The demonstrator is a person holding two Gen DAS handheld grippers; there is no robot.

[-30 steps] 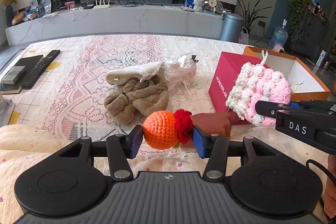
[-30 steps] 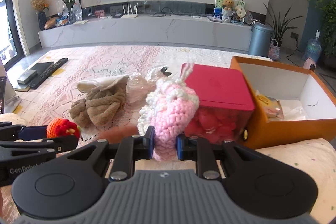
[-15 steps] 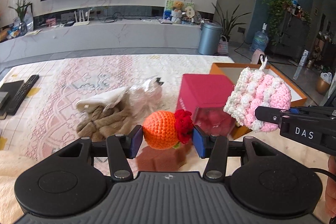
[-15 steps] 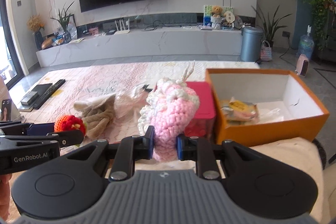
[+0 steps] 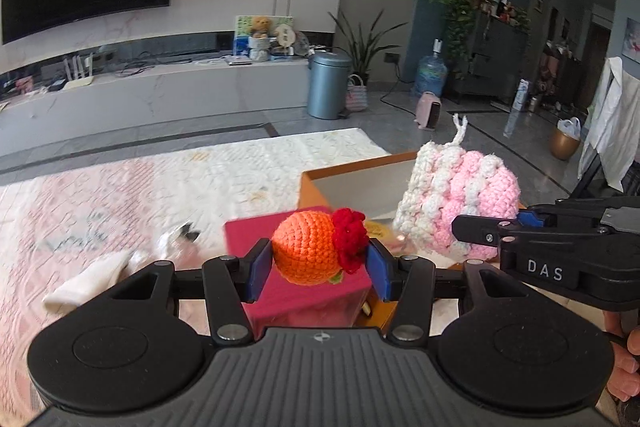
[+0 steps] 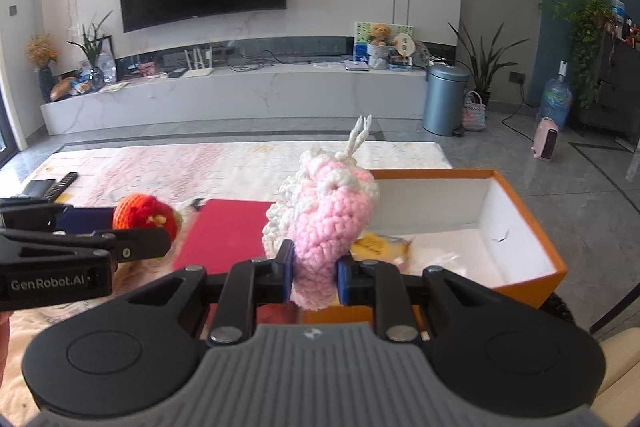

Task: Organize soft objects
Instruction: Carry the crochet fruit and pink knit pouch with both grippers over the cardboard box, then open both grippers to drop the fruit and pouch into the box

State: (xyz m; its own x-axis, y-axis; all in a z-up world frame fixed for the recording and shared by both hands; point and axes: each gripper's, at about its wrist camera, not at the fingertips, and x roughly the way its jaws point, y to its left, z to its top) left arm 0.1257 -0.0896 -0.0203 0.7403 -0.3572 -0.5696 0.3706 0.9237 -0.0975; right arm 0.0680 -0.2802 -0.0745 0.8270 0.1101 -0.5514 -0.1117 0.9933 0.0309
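Both grippers have risen and travelled from over the lace cloth toward the orange box (image 6: 532, 227); a second ago the brown plush pile lay ahead of them, and now the box interior fills the view in front. The carry phase appears nearly complete, with release into the box the likely next step

The left gripper (image 5: 318, 265) is clamped on the orange crocheted ball (image 5: 306, 247), its blue pads pressing both sides, the red crocheted flower (image 5: 350, 239) against the right pad. The ball hangs above the red box (image 5: 276, 287), just short of the orange box

The right gripper (image 6: 314, 267) is closed narrowly on the lower part of the pink-and-white crocheted pouch (image 6: 326, 211), which stands upright between the pads, near the orange box's front wall
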